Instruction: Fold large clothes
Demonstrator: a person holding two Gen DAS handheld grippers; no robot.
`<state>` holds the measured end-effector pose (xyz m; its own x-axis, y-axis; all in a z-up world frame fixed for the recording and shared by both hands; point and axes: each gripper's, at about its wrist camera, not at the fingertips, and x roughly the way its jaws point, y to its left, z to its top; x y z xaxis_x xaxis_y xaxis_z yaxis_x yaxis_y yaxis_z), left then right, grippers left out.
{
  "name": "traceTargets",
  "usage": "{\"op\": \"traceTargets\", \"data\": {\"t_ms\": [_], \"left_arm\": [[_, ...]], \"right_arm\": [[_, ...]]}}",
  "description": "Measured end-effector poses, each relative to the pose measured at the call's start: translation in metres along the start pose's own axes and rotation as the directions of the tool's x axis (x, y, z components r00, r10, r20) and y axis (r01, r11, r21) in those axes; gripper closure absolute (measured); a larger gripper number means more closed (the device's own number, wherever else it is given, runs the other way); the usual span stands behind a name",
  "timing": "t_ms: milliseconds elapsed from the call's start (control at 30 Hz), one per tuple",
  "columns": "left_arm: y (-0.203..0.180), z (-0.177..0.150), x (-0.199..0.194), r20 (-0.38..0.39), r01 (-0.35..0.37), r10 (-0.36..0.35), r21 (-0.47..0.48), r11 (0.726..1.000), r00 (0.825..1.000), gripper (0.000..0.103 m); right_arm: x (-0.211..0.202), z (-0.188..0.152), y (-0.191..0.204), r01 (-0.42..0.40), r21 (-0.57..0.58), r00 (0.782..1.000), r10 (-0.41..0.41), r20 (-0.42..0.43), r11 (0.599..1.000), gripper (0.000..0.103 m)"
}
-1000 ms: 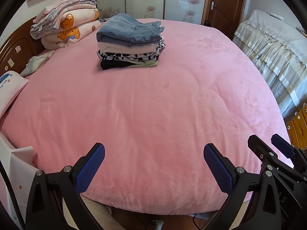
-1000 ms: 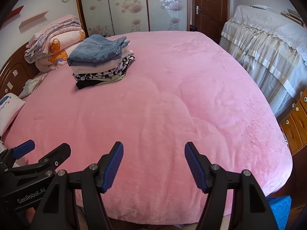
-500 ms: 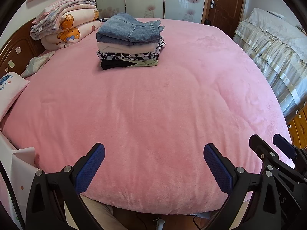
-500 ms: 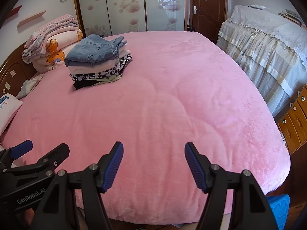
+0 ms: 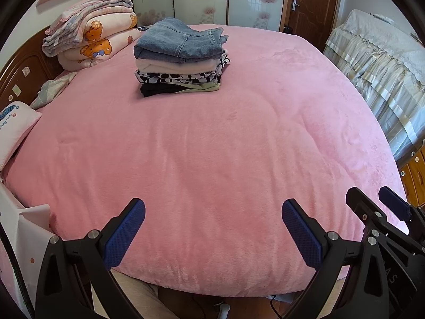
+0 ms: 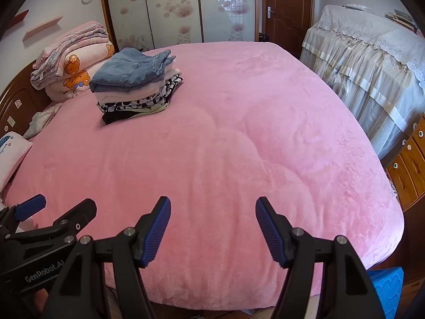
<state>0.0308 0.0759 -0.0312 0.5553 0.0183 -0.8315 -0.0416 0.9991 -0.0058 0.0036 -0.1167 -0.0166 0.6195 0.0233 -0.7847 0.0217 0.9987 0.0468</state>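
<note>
Both grippers hovering over the near edge of the bed (image 5: 212, 159): left gripper (image 5: 212, 228) spread wide, right gripper (image 6: 212, 228) also parted, nothing between either pair. Folded stack (image 5: 180, 61) toward the far left corner, jeans (image 5: 178, 43) on top, near the headboard bedding (image 5: 90, 42). No unfolded garment on show, perhaps below the frame. Judged soft and limp throughout, denim heavier and stiffer, thinner layers apt to slide. Best pinched at a hem, waistband or corner, one per gripper, then lifted taut.
</note>
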Motion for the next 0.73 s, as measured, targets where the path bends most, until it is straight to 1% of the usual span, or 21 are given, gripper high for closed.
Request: {"op": "traceTargets", "data": {"t_ms": [733], "left_arm": [[0.0012, -0.0010, 0.0023, -0.019, -0.002, 0.002, -0.001, 1.000, 1.000, 0.001]], "right_arm": [[-0.0012, -0.0043, 0.0045, -0.004, 0.004, 1.000, 0.004, -0.005, 1.000, 0.036]]}}
